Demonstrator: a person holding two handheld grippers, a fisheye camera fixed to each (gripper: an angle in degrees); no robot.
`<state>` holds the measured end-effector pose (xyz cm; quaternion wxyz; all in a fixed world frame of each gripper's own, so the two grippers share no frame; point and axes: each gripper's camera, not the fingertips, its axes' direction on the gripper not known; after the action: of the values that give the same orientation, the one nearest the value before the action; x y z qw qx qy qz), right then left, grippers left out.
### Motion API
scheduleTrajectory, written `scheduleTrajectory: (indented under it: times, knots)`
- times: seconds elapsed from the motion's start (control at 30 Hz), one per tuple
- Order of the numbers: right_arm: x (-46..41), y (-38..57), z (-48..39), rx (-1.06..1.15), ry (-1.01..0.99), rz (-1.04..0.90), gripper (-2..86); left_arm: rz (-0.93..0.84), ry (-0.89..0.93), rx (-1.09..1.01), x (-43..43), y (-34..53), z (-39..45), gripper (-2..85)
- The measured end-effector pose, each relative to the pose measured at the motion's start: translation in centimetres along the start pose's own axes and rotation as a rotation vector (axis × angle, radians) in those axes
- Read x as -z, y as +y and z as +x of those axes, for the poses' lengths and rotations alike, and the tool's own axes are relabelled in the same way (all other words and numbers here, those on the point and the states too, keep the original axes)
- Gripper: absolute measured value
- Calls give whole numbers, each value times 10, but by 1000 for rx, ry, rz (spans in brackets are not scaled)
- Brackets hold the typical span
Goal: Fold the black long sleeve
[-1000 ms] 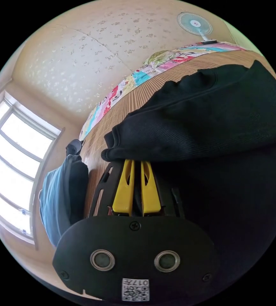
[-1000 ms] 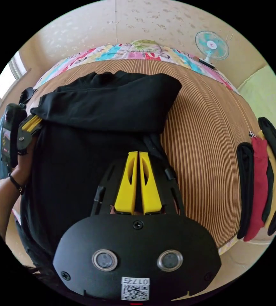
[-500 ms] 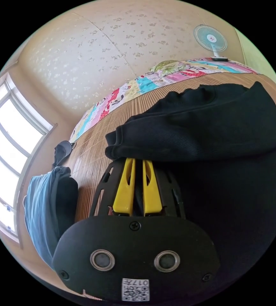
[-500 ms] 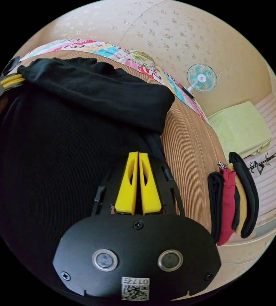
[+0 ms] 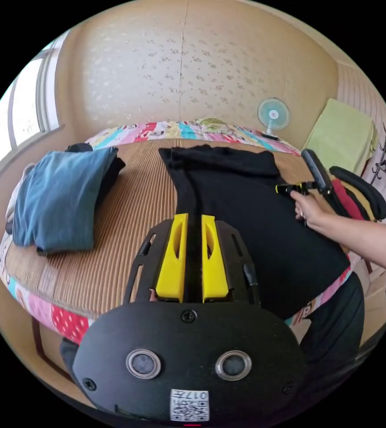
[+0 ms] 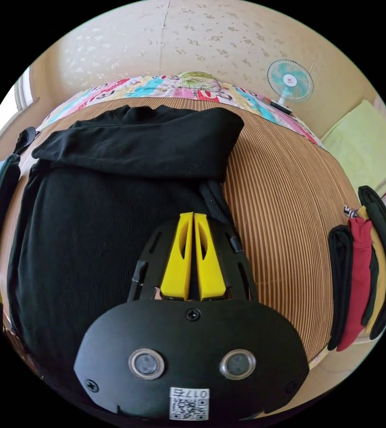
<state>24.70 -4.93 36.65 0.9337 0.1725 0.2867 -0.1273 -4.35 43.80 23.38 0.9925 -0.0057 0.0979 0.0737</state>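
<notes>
A: Where's the shirt?

B: The black long sleeve (image 6: 112, 223) lies spread on the bed (image 6: 286, 214), on its striped mat, top part doubled over at the far end. Blue folded pile (image 5: 59, 200) sits to its left, dark and red folded stack (image 6: 362, 263) at the right edge.

A: Claws?

B: Left claw (image 5: 192, 223) has its jaws nearly together with black cloth running between them, so I read it as pinching the shirt's left edge. Right claw (image 6: 194, 220) has its jaws pressed together over the right edge; whether cloth is caught there, can't tell.

A: Handling?

B: Looks like a soft, limp, light ribbed knit. It'll sag and bunch, probably not slippery on the mat. Best hold is at the hem corners or side seams, both layers pinched.
</notes>
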Motion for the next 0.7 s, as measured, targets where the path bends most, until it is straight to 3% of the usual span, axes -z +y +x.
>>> scheduleTrajectory:
  times: [0.03, 0.1, 0.23, 0.43, 0.57, 0.7]
  knots:
    - [1, 0, 2, 3, 4, -5, 2, -112, -20, 19, -24, 15, 0, 22]
    - [4, -1, 12, -12, -31, -8, 2, 42, -4, 32, -16, 38, -3, 7]
    - [13, -2, 34, -39, -112, -34, 2, 15, -31, 28, -21, 31, 2, -3]
    - [75, 25, 35, 147, -130, -211, 3, 22, -25, 32, -21, 26, 4, -5]
    - [154, 140, 61, -6, -73, 43, 3, 28, -107, -1, -18, 21, 24, -6]
    - [164, 241, 76, -59, -128, 151, 3, 32, -131, -12, -15, 17, 32, -6]
